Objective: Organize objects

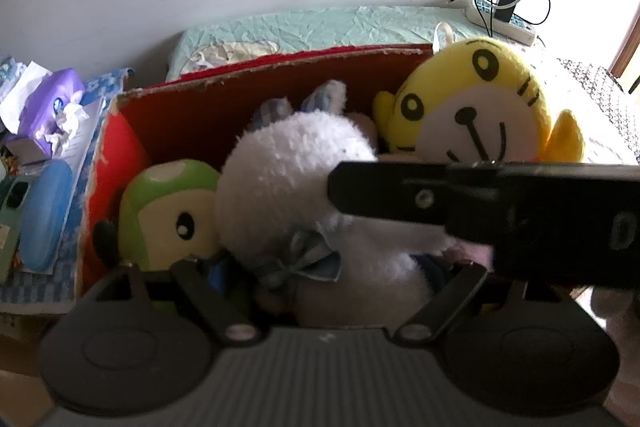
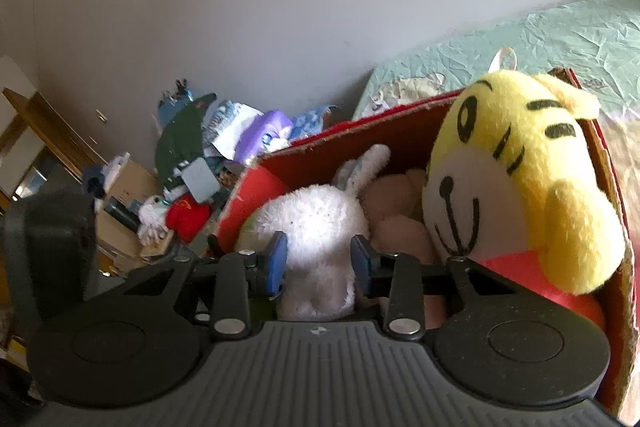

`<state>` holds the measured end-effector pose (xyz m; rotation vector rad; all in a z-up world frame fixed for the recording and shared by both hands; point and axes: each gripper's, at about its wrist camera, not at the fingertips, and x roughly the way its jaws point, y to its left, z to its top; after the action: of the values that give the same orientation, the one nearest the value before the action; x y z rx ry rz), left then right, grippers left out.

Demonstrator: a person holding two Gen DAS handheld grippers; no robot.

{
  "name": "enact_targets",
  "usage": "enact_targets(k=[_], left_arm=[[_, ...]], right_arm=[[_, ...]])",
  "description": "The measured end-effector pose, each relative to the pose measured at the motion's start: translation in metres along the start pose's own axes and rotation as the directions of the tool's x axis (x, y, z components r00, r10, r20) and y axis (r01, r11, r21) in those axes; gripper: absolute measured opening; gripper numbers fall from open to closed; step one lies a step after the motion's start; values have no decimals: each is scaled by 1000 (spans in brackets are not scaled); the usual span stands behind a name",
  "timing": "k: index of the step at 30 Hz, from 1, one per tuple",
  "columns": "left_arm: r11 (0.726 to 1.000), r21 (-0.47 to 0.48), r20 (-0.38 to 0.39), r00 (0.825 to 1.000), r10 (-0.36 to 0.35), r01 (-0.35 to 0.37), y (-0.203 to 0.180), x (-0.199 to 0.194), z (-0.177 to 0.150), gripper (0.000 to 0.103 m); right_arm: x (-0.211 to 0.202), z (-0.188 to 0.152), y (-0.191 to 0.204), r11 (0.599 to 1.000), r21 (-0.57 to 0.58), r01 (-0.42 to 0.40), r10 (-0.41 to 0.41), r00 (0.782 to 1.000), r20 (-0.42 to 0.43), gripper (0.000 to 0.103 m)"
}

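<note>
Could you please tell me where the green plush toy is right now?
In the left wrist view, the green plush toy lies in the red cardboard box, at its left end, pressed against the white plush rabbit on its right.

Right gripper — blue pads either side of the white plush rabbit; left gripper — jaws spread wide above the same rabbit.

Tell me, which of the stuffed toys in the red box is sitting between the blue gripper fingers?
The white fluffy bunny. It lies between the right gripper's blue fingers, while the yellow tiger sits off to the side and the green toy lies beyond the bunny.
</note>
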<state>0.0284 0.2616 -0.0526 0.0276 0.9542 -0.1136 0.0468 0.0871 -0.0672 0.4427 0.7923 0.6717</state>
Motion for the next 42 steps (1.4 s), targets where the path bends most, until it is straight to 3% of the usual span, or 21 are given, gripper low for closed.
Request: enact_targets(k=[23,33,42], left_arm=[[1000,24,-6,1000,12,-12,-8,8,-7,93],[1000,25,-5,1000,13,-13,-11,9,-7,94],[1000,26,-7,1000,10,-10,-10,11,-7,95]], right_arm=[[0,-10,-10,999,50,-2,3,1000,-23,41],[-13,-11,-15,997,74,-23,23,1000,9,40],[-18,-13,-28,993,115,-10,6,999,32,29]])
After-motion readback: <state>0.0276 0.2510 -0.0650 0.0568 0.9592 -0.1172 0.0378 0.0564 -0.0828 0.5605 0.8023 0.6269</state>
